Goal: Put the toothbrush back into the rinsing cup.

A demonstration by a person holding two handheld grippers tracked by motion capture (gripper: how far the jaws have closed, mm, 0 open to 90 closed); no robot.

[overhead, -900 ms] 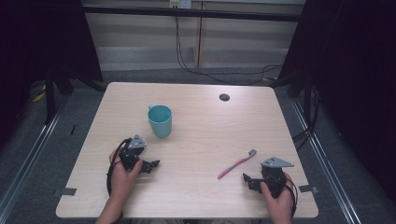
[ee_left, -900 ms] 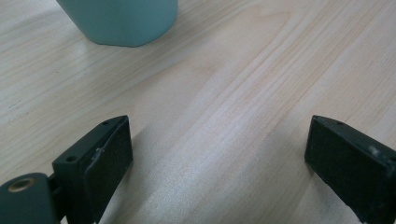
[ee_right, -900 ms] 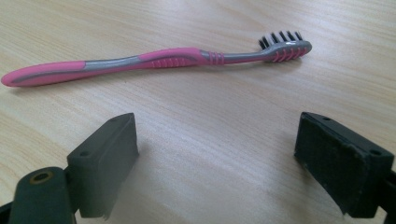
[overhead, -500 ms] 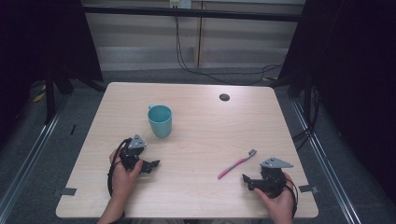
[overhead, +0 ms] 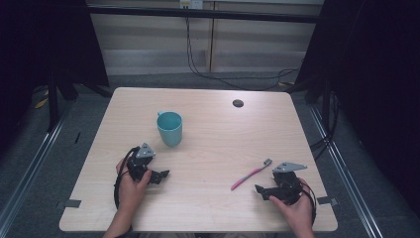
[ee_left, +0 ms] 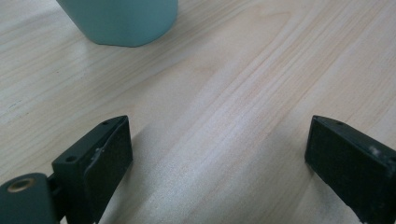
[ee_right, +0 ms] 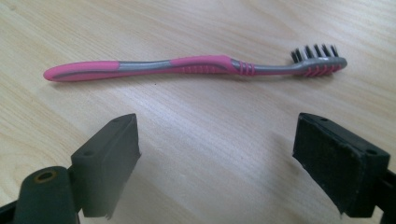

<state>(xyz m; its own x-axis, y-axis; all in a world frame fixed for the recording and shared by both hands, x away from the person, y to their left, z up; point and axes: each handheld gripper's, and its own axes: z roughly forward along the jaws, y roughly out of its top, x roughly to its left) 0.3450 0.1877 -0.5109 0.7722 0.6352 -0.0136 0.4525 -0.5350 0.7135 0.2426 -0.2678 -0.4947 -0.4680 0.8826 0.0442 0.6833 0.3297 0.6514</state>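
A teal cup (overhead: 170,128) stands upright left of the table's middle; its base (ee_left: 119,21) shows at the top of the left gripper view. A pink and grey toothbrush (overhead: 251,173) lies flat at the right, bristles pointing away from me; in the right gripper view the toothbrush (ee_right: 187,65) lies crosswise just beyond the jaws. My left gripper (overhead: 162,175) rests on the table below the cup, open and empty (ee_left: 217,154). Low on the table near the front right, my right gripper (overhead: 258,191) stands open (ee_right: 217,154), a little short of the toothbrush.
The light wooden table (overhead: 213,148) has a small dark round grommet (overhead: 237,103) near its back edge. Cables (overhead: 198,54) hang behind the table. Dark curtains flank both sides, and grey floor surrounds the table.
The right gripper has shifted slightly left toward the toothbrush handle. The left gripper, cup and toothbrush stay where they were.
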